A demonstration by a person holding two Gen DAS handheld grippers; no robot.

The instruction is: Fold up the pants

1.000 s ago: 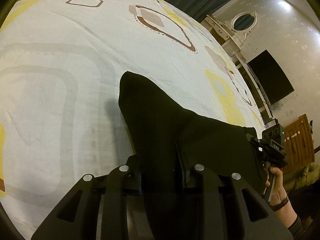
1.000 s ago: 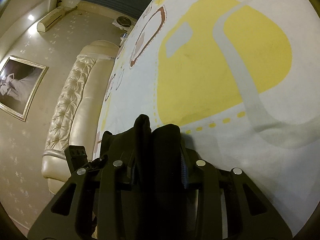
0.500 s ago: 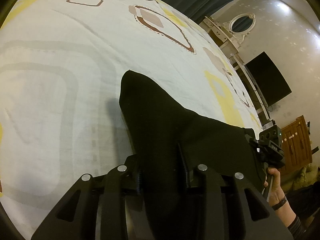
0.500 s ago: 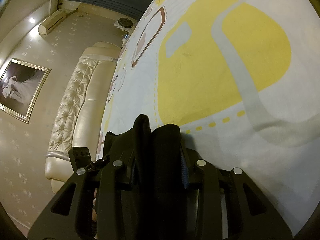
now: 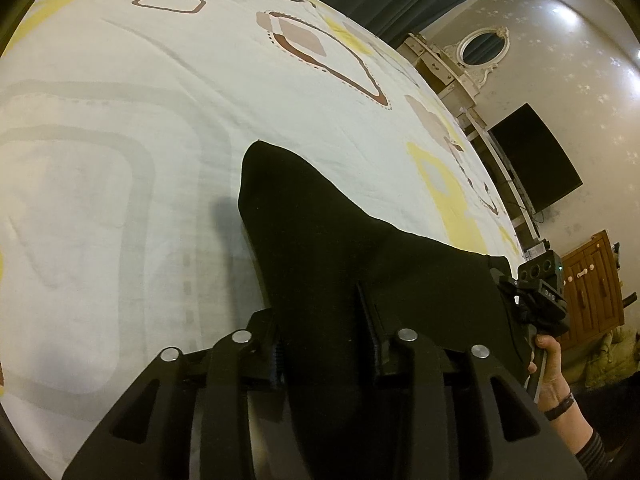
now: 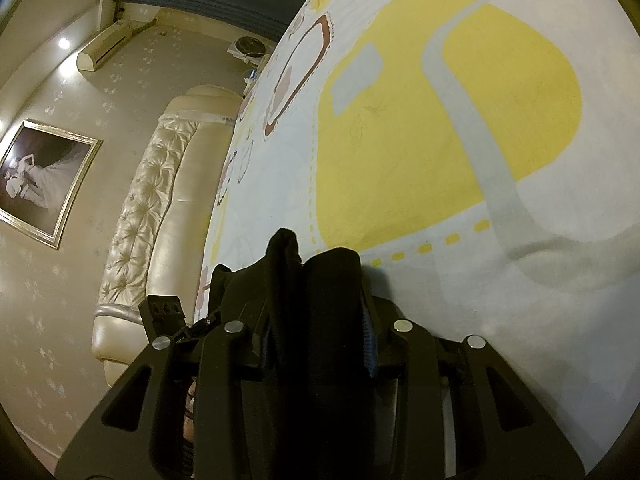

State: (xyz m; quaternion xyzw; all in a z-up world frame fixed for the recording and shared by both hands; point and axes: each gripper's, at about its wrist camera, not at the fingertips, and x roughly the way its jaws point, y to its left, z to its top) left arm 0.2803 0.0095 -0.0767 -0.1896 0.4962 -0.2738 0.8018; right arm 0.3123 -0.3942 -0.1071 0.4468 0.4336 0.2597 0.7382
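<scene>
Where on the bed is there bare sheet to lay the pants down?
Bare bedsheet lies left of and beyond the black pants. More lies ahead of the right hand-held gripper, across the yellow patch. It is crowded only between the left hand-held gripper and the right one, where the pants hang.

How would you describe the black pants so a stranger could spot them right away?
Start from the big bed sheet, white with yellow, grey and brown shapes. The pants spread over it, pinched by the left gripper and right gripper. They are the sheet's only solid black, unpatterned cloth.

Both wrist views look forward, close over the bedsheet (image 5: 120, 128) — sharing the black pants (image 5: 340, 248).
</scene>
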